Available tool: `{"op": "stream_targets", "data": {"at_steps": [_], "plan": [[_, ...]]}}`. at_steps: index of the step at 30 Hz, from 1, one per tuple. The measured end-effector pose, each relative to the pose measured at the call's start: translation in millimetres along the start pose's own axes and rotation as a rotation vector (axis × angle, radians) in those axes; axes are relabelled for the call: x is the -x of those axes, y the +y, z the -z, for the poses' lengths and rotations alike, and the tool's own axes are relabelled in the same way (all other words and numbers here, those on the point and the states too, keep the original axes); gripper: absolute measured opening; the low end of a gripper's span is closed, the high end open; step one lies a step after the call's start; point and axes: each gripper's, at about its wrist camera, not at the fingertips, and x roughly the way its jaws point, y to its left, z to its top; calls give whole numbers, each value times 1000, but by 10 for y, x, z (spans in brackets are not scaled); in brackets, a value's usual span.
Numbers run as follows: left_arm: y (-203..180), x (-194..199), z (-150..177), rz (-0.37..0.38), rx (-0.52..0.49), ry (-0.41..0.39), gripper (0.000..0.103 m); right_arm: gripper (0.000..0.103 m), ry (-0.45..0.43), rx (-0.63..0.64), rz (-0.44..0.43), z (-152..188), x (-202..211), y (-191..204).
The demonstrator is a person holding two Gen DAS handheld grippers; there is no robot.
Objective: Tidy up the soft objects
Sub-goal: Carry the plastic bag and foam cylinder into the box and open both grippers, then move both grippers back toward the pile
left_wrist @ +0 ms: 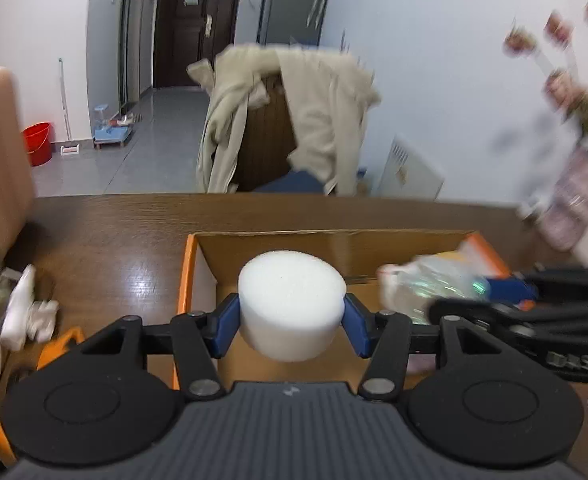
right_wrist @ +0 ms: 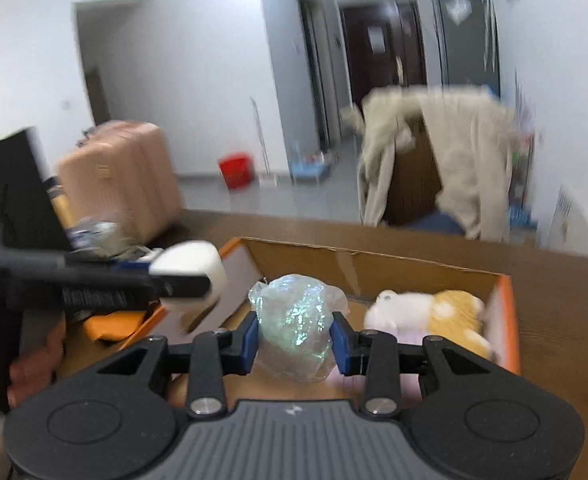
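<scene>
I hold white foam cylinder (left_wrist: 292, 304) clamped in left gripper (left_wrist: 292, 322), crinkled plastic bundle (right_wrist: 294, 326) clamped in right gripper (right_wrist: 294, 338), both above open cardboard box (left_wrist: 334, 242) on table (left_wrist: 106, 232). Risk: both grippers crowd together, could collide; foam may slip. Plush toy (right_wrist: 430, 312) already fills box's right end.

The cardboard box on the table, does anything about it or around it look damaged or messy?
The cardboard box has a dented, creased back rim. To its left, crumpled white wrappers lie loose on the table. Inside, the plush toy lies on its side. Nothing looks spilled.
</scene>
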Motion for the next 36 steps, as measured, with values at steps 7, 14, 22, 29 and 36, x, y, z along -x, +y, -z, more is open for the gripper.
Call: {"op": "stream_targets", "data": {"at_steps": [7,14,22,29,36], "plan": [[51,-642,-115,-76,-72,96,61,47,143,-94,69,-186,-1105,-305],[195,-531,-102,-70,-45,77,75,64,100,-132,38,-148,-1067,-339],[133,243,-221,-66,-53,-13,76,70,13,-90,78,-327,-359,-239],[119,1311,-181,-79,-77,-124,83,74,-96,-28,128,-397,754,-120],[128,2258,183,-88,-60,-245,88,85,-188,57,179,-65,1765,128]]}}
